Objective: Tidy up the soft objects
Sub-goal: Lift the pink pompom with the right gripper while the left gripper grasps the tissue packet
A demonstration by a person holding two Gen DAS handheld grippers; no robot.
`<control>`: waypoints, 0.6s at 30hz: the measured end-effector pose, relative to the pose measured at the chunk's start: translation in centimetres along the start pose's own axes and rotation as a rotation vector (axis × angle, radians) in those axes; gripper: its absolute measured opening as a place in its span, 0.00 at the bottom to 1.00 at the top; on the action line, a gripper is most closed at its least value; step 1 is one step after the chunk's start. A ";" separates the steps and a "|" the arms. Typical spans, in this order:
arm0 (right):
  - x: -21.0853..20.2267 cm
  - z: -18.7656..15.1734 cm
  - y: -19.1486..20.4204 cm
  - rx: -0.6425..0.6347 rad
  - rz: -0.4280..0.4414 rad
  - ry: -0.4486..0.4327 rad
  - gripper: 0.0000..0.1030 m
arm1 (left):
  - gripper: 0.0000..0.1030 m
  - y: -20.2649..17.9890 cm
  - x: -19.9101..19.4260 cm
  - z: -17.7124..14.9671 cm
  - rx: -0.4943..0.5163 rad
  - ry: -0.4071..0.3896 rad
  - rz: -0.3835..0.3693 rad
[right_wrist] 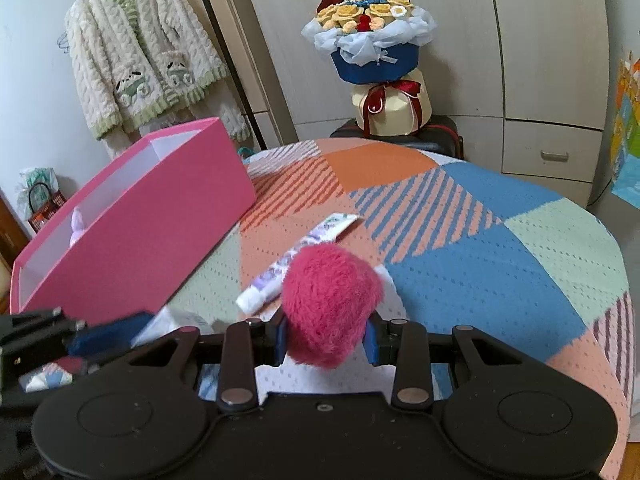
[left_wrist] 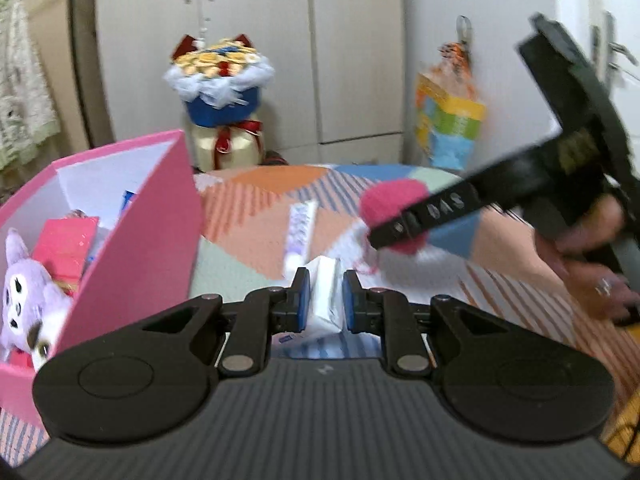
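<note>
Left gripper [left_wrist: 326, 294] is clamped on a white tissue pack [left_wrist: 326, 300], right gripper [right_wrist: 326, 338] squeezing a fuzzy pink ball [right_wrist: 330, 306]; pink box [right_wrist: 160, 208] sits at the bed's [right_wrist: 500, 264] left edge.

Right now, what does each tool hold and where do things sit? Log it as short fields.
left tool: shut on white soft tissue pack
right tool: shut on fuzzy magenta plush ball
open pink cardboard box: on the patterned bedspread, left side
in box: purple plush toy
still on bedspread: white-and-purple tube
</note>
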State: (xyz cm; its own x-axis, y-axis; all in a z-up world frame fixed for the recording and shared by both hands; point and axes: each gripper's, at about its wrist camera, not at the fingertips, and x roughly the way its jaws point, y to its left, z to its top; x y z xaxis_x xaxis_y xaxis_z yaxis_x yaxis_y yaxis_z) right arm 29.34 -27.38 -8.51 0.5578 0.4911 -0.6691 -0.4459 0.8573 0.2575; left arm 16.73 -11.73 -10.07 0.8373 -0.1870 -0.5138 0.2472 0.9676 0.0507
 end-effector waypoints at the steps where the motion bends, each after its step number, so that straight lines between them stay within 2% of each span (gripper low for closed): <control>1: -0.1 -0.3 0.0 -0.001 -0.005 0.003 0.39 | 0.15 0.0 0.0 -0.2 0.000 0.026 -0.020; 4: -0.3 -0.8 0.0 0.006 -0.012 0.007 0.39 | 0.15 0.5 0.4 -0.8 -0.076 0.138 -0.112; 6: -0.4 -1.1 -0.2 0.015 -0.013 0.007 0.39 | 0.17 0.9 0.7 -1.2 -0.125 0.179 -0.139; 7: -0.4 -1.3 -0.1 0.019 -0.013 0.007 0.39 | 0.18 1.1 0.7 -1.4 -0.140 0.177 -0.132; 8: -0.5 -1.4 -0.2 0.022 -0.014 0.007 0.39 | 0.28 1.1 0.7 -1.4 -0.150 0.171 -0.115; 9: -0.6 -1.6 -0.1 0.024 -0.015 0.006 0.39 | 0.50 1.3 0.7 -1.2 -0.163 0.166 -0.090; 11: -0.8 -1.8 -0.1 0.025 -0.018 0.006 0.39 | 0.66 1.6 1.1 -1.0 -0.201 0.159 -0.033; 14: -0.9 -1.9 -0.2 0.027 -0.022 0.002 0.39 | 0.70 1.8 2.2 -0.7 -0.247 0.205 0.064; 18: -1.0 -2.1 -0.3 0.027 -0.023 -0.001 0.39 | 0.71 2.4 3.9 -0.4 -0.299 0.225 0.073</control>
State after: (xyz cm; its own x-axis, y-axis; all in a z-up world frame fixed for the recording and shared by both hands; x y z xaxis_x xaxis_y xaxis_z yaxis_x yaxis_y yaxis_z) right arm 27.40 -28.44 -9.35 0.5686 0.4713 -0.6742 -0.4136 0.8723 0.2610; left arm 20.42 -10.10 -12.31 0.7113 -0.1063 -0.6948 0.0103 0.9900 -0.1410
